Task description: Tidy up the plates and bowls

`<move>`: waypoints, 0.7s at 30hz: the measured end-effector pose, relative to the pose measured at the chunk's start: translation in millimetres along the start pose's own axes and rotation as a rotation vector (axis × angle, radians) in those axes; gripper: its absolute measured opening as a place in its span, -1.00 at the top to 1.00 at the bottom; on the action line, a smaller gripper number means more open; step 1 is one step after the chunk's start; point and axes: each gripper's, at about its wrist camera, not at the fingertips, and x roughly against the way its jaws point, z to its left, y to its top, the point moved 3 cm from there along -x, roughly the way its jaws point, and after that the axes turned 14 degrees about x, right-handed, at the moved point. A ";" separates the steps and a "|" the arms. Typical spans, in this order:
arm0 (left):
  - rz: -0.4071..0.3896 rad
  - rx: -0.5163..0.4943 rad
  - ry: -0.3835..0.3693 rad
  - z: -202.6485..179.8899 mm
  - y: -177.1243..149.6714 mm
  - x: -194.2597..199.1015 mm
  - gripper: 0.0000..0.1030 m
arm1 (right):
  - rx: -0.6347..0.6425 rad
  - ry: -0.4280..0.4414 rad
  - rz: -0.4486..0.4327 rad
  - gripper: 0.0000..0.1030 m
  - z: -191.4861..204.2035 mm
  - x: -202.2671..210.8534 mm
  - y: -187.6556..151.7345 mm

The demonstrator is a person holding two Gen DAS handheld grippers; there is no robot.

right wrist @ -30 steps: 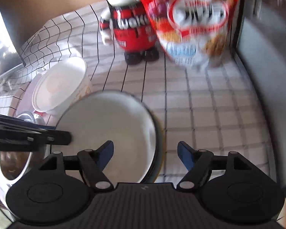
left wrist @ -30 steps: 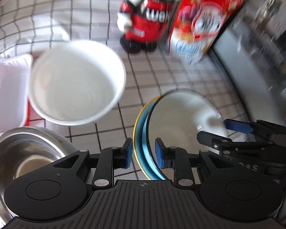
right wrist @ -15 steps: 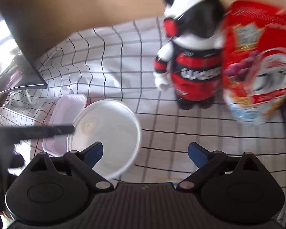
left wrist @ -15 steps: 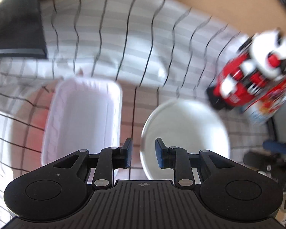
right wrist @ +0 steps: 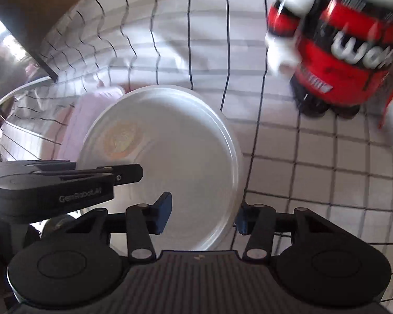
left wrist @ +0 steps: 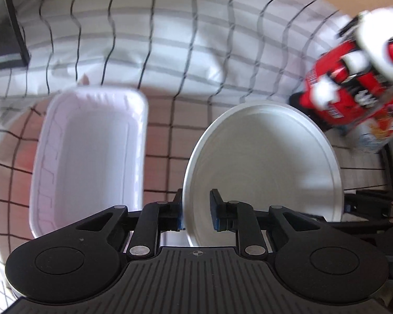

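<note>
A white round bowl (left wrist: 264, 167) stands on the checked tablecloth. My left gripper (left wrist: 196, 213) straddles its near rim, one finger outside and one inside, with a gap still showing at the inner pad. In the right wrist view the same bowl (right wrist: 170, 157) fills the middle. My right gripper (right wrist: 201, 216) straddles its right rim with the jaws wide apart, not gripping. The left gripper's fingers (right wrist: 123, 174) reach in from the left.
A white rectangular tray (left wrist: 89, 157) lies left of the bowl. A red and black mascot figure (right wrist: 338, 52) stands at the back right, with a red cereal bag (left wrist: 374, 130) beside it. A dark panel (left wrist: 2, 15) is at the far left.
Both grippers have moved from the blue-rimmed plate stack and steel bowl over to the white bowl. The right gripper has closed in on its right rim.
</note>
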 end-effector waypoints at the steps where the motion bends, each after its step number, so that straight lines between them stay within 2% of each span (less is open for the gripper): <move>1: -0.006 -0.017 -0.006 -7.4 -0.8 10.6 0.58 | 0.010 -0.010 -0.027 0.03 0.3 11.9 -0.3; 4: -0.041 -0.093 -0.025 -31.9 -7.3 47.5 0.58 | 0.014 -0.021 -0.109 0.03 -3.8 52.4 -2.8; 7: -0.069 -0.154 -0.076 -60.5 -16.6 79.1 0.57 | 0.002 -0.045 -0.180 0.01 -11.2 95.7 -13.4; 12: -0.050 -0.247 -0.132 -101.4 -39.5 107.0 0.52 | -0.018 -0.092 -0.261 -0.05 -24.2 155.2 -47.5; 17: 0.063 -0.320 -0.170 -119.8 -79.7 100.8 0.50 | -0.044 -0.122 -0.253 -0.08 -28.6 177.1 -94.2; 21: 0.119 -0.348 -0.171 -120.0 -109.0 80.8 0.50 | -0.078 -0.113 -0.194 -0.14 -35.2 167.4 -127.7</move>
